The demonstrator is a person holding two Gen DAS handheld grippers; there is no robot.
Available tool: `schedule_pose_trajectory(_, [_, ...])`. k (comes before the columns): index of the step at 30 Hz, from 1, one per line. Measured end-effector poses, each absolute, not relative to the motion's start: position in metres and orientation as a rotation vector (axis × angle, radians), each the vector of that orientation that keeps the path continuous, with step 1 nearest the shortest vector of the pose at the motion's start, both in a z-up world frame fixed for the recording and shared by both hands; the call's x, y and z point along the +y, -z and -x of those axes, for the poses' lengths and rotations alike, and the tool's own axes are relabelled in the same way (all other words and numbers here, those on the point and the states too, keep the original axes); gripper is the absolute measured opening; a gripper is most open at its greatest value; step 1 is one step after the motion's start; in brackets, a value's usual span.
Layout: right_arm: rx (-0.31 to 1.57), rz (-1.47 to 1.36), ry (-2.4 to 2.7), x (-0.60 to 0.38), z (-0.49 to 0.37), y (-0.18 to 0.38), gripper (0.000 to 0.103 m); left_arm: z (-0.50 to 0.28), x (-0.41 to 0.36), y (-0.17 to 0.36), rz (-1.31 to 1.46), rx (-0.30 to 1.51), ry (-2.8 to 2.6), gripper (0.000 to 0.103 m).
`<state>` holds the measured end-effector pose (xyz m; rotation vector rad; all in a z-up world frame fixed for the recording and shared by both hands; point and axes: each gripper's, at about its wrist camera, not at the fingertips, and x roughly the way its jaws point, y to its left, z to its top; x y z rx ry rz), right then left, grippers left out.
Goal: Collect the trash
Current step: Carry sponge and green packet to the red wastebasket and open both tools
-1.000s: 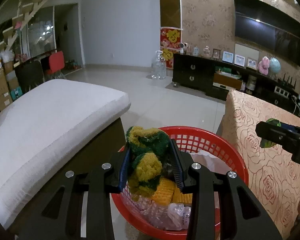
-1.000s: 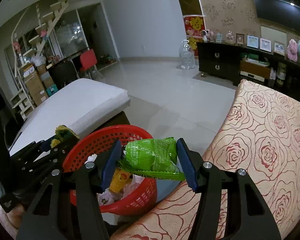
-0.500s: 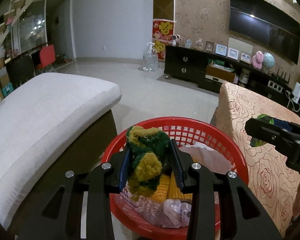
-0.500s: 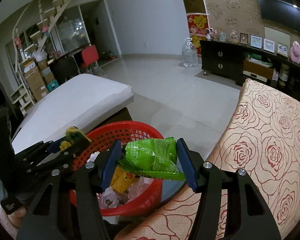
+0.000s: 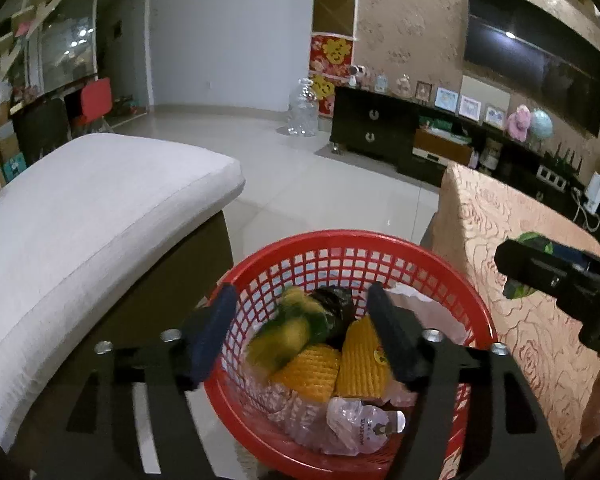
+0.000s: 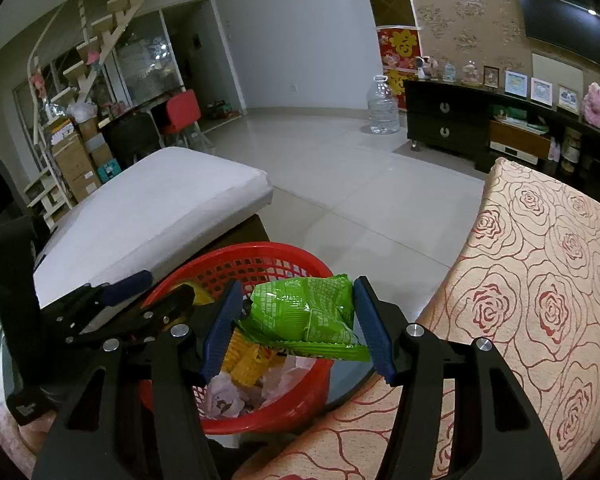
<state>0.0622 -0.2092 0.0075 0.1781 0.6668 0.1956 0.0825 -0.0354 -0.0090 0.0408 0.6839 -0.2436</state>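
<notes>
**A:** Start close in. What is the left gripper (image 5: pixel 300 332) doing?

**B:** It is tilted downward over the red basket (image 5: pixel 380 240), and its jaws are opening. The blue pads stand well apart with nothing pressed between them. The green-and-yellow scrubber (image 5: pixel 296 328) shows blurred in the gap, clear of both pads and inside the basket, above the yellow foam nets (image 5: pixel 332 364).

**A:** And the right gripper (image 6: pixel 296 328)?

**B:** It also slopes down, and it sits to the right of the left one, over the basket's near right rim. Its jaws are pinching a green snack wrapper (image 6: pixel 304 312), one pad against each side. The wrapper's flat sealed edge sticks out below the pads. It is over the basket but not in it.

**A:** What else lies in the basket?

**B:** A crumpled clear plastic bottle (image 5: pixel 360 428) at the near side, white paper (image 5: pixel 424 312) towards the right wall, and the yellow nets in the middle.

**A:** What surrounds it?

**B:** A white cushioned bench (image 5: pixel 84 216) just to the left, and a rose-patterned cloth (image 6: pixel 540 300) just to the right. The basket stands between them.

**A:** Farther off?

**B:** Pale floor tiles, then a big clear water jug (image 6: pixel 382 106) beside a dark cabinet (image 6: pixel 444 120), with a television (image 5: pixel 532 72) on the wall above.
</notes>
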Motion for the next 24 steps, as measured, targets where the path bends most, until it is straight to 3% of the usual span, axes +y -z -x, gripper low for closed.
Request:
schedule_pose_trajectory(5, [0.669, -0.179, -0.196, -0.209, -0.062, -0.007, 0.056, -0.079, -0.027, 0.002, -0.006, 0.651, 0.232, 0.078])
schedule_pose_trajectory(24, [0.702, -0.144, -0.269, -0.173, -0.065, 0.000, 0.056, -0.057, 0.005, -0.027, -0.018, 0.567, 0.089, 0.079])
